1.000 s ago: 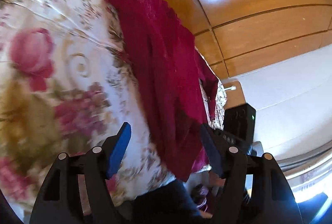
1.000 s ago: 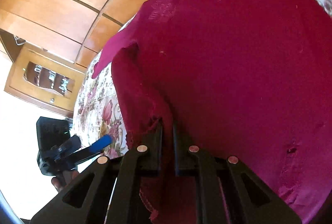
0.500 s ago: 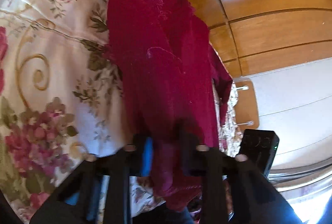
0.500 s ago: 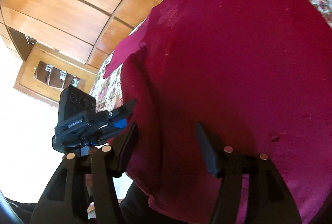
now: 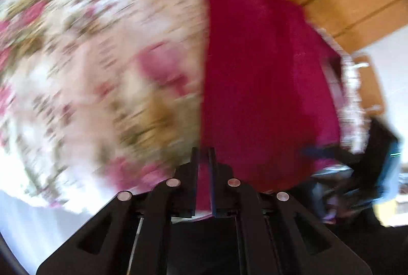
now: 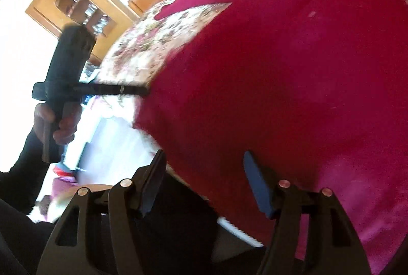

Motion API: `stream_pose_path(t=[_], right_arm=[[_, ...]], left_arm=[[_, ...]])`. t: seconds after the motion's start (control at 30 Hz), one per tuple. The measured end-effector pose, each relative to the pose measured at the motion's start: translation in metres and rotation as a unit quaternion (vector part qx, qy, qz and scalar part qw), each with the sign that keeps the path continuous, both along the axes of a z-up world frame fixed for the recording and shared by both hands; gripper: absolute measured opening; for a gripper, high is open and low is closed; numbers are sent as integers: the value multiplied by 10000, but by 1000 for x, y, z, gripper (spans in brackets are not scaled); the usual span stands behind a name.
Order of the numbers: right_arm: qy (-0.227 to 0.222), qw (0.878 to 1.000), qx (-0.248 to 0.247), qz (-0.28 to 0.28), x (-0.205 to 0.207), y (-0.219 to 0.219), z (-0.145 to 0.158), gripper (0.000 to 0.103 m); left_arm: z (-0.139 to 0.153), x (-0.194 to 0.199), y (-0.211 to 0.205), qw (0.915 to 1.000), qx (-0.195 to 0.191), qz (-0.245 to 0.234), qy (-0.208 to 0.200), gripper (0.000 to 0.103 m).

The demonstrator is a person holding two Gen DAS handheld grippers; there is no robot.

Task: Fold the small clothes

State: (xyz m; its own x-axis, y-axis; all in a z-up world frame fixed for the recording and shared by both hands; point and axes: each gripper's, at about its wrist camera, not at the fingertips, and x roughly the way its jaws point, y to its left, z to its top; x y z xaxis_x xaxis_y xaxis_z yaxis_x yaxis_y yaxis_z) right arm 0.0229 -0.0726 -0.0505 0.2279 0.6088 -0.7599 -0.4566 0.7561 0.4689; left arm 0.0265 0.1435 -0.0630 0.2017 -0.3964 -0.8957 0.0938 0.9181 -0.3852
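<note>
Garment [image 5: 255, 76] edge pinched by left hand-held gripper [image 5: 203, 160]; right hand-held gripper [image 6: 204, 173] spread wide.

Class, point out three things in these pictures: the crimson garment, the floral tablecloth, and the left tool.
crimson garment [image 6: 293, 86]: right wrist view, middle of the spread cloth.
floral tablecloth [image 5: 102, 71]: left wrist view, bare printed area.
left tool [image 5: 203, 162]: left wrist view, between its fingertips, shut on the garment's edge.
</note>
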Motion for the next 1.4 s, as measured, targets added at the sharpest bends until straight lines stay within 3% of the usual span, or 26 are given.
stream_pose_path(t=[0.1, 0.13, 0.27, 0.33, 0.4, 0.47, 0.5, 0.57, 0.6, 0.77, 1.0, 1.1, 1.17, 1.2, 1.27, 1.4], right_arm=[[-258, 9962, -84, -830, 3, -51, 24, 63], [-399, 9917, -216, -1201, 3, -72, 31, 63], [-497, 9554, -890, -2773, 5, -159, 39, 63], [-319, 9382, -1239, -3216, 2, -189, 28, 62], [-33, 9354, -1282, -3297, 2, -196, 12, 59], [288, 9393, -1290, -3167, -2, -196, -6, 46], [248, 9403, -1392, -3095, -4, -189, -10, 42], [87, 9447, -1429, -2952, 3, -177, -10, 12], [72, 9457, -1412, -2927, 3, -175, -9, 9], [-111, 9469, -1841, -2633, -18, -188, -1, 6], [63, 9485, -1904, -2530, -31, -214, -13, 6], [89, 9509, -1679, -2600, -23, -218, -11, 15], [-69, 9469, -1437, -2875, -20, -229, 0, 58], [-220, 9416, -1349, -3077, -21, -236, 7, 65], [-573, 9234, -1349, -3547, -19, -255, 22, 65], [-972, 8757, -1952, -4308, 8, -285, 27, 67]], left_arm=[[-8, -3, 19, 9986, -216, 475, -58, 7], [-5, -2, 20, 9972, -377, 589, -247, 14], [2, 10, -3, 9943, -571, 578, -684, 44], [-4, 17, -17, 9941, -601, 478, -759, 44], [-12, 14, -23, 9964, -199, 319, -757, 44], [-16, 17, -40, 9963, 130, 170, -832, 40], [-14, 18, -43, 9959, 235, 140, -866, 34], [-16, 15, -46, 9964, 266, 94, -802, 10], [-19, 18, -48, 9964, 314, 99, -784, 7], [-19, -3, -44, 9967, 389, 73, -714, 5], [-16, -34, -42, 9966, 598, 96, -557, 5], [-8, -33, -40, 9962, 514, 161, -685, 5], [6, -32, -38, 9938, 405, 258, -999, 5], [10, -31, -38, 9935, 345, 254, -1050, 6], [20, -28, -37, 9905, 357, 380, -1272, 20], [23, -15, -42, 9887, 334, 552, -1350, 20]])
